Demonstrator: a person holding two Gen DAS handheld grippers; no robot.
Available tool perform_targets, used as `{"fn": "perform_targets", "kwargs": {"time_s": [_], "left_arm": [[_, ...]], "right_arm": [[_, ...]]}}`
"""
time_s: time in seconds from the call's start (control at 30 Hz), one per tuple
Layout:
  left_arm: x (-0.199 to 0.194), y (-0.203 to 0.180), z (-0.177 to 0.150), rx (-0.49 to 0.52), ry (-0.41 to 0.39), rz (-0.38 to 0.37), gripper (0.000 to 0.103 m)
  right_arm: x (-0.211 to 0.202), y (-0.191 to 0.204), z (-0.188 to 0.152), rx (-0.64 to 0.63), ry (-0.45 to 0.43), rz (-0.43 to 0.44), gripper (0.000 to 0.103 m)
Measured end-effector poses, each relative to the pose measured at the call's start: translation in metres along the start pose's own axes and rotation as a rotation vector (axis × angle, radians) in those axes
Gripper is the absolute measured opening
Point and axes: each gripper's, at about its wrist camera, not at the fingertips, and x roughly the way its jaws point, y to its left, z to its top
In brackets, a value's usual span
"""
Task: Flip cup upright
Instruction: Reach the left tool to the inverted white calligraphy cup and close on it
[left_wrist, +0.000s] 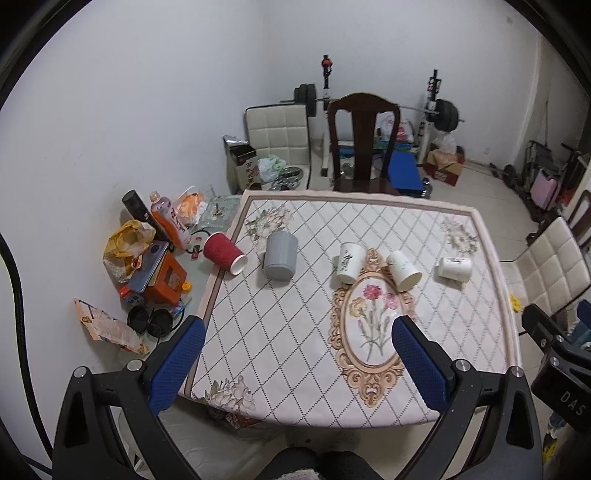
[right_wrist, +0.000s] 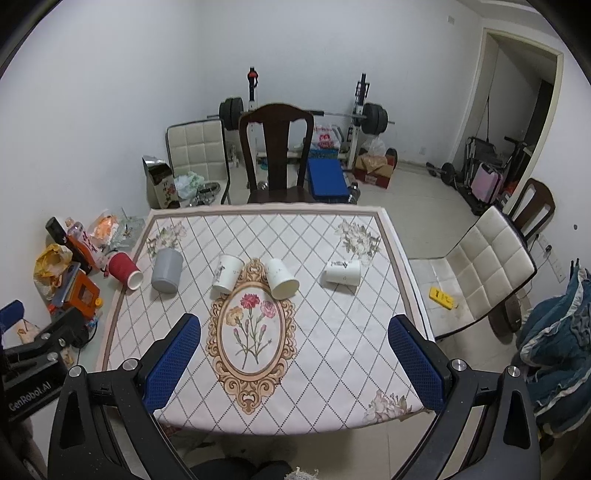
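Several cups lie on their sides in a row across the table (left_wrist: 295, 350) (right_wrist: 332, 350): a red ribbed paper cup (left_wrist: 223, 253) (right_wrist: 125, 270) at the left edge, a grey cup (left_wrist: 280, 255) (right_wrist: 167, 270), and three white cups (left_wrist: 348, 263) (left_wrist: 402, 270) (left_wrist: 455, 268), also in the right wrist view (right_wrist: 227, 274) (right_wrist: 281, 278) (right_wrist: 343, 272). My left gripper (left_wrist: 297, 328) is open and empty, above the table's near part. My right gripper (right_wrist: 295, 326) is open and empty, likewise short of the cups.
A dark wooden chair (left_wrist: 364, 140) stands at the far side, a white padded chair (right_wrist: 476, 266) at the right. Bags, bottles and boxes (left_wrist: 147, 258) clutter the floor left of the table. A weight bench and barbell (right_wrist: 332, 122) stand by the back wall.
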Motion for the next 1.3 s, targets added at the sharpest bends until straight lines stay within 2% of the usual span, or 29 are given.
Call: {"fn": "perform_targets", "kwargs": {"time_s": [0.23, 0.4, 0.53, 0.87, 1.17, 1.27, 1.3], "left_arm": [[0.066, -0.015, -0.005, 0.025, 0.083, 0.074, 0.103], [0.124, -0.026, -0.002, 0.078, 0.184, 0.083, 0.103], [0.169, -0.034, 0.006, 0.128, 0.236, 0.079, 0.103], [0.284, -0.050, 0.045, 0.189, 0.355, -0.003, 0.103], [0.364, -0.066, 0.073, 0.178, 0.466, -0.132, 0.100], [0.386, -0.074, 0.079, 0.183, 0.497, -0.173, 0.081], [0.394, -0.077, 0.080, 0.183, 0.511, -0.184, 0.080]], "right_arm": [[0.076, -0.012, -0.012, -0.002, 0.123, -0.004, 0.103], [0.147, -0.020, -0.026, 0.012, 0.247, -0.024, 0.103], [0.209, -0.021, -0.036, 0.032, 0.356, -0.043, 0.103], [0.328, -0.005, -0.041, 0.067, 0.552, -0.098, 0.103], [0.397, 0.003, -0.041, 0.091, 0.662, -0.126, 0.102], [0.414, 0.000, -0.043, 0.114, 0.694, -0.132, 0.102], [0.419, 0.000, -0.043, 0.121, 0.703, -0.131, 0.102]]}}
